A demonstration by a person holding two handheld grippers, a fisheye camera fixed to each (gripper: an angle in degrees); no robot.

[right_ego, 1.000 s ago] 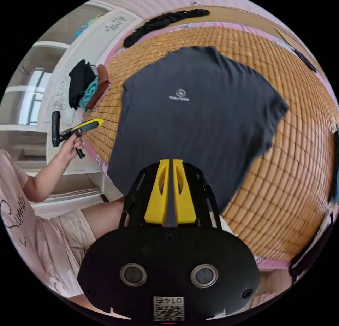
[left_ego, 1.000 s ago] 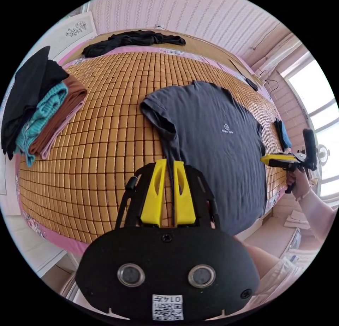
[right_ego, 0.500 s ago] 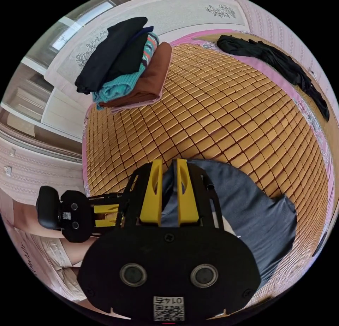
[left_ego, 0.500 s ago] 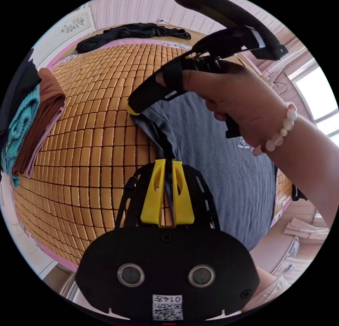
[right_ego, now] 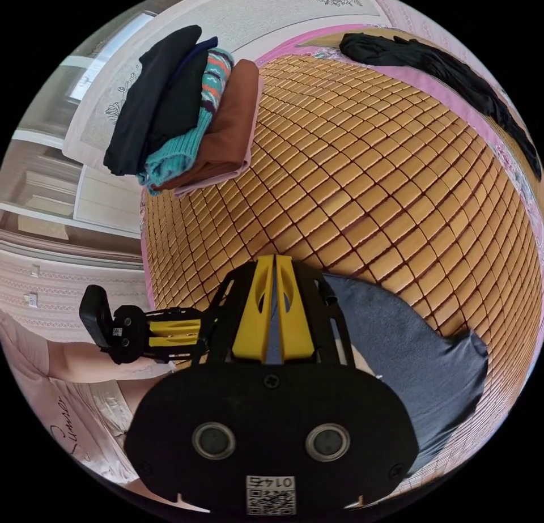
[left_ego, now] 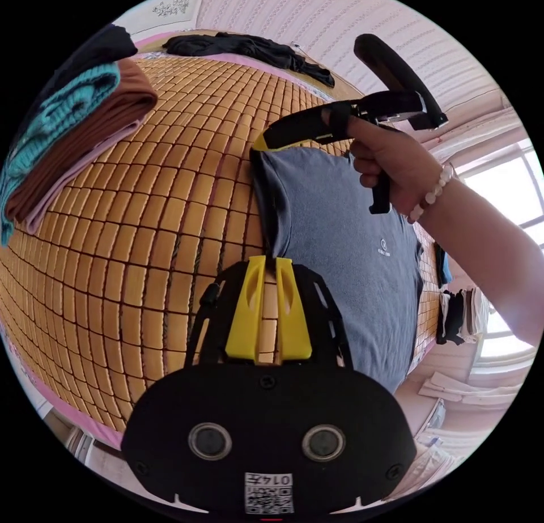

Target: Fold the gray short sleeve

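The gray short-sleeve shirt (left_ego: 340, 234) lies front up on the bamboo mat (left_ego: 141, 234). In the left gripper view my left gripper (left_ego: 270, 259) is shut on the shirt's side edge, which runs taut up to my right gripper (left_ego: 259, 144). A hand (left_ego: 396, 160) holds that gripper, which pinches the sleeve end. In the right gripper view my right gripper (right_ego: 274, 259) is shut with gray cloth between its jaws, and the shirt (right_ego: 419, 353) spreads to the lower right. My left gripper (right_ego: 190, 333) sits low at the left, its tips hidden behind the right gripper's frame.
A stack of folded clothes (left_ego: 68, 132) (right_ego: 187, 109) sits at the mat's corner. A black garment (left_ego: 249, 47) (right_ego: 442, 64) lies along the far edge. Dark clothes (left_ego: 453, 313) hang near the window. The person's arm crosses above the shirt. Bare mat (right_ego: 368, 177) stretches beyond the sleeve.
My right gripper crossed from the shirt's far side to the sleeve beside my left gripper and shut on it. The edge between both grippers is now pulled straight.
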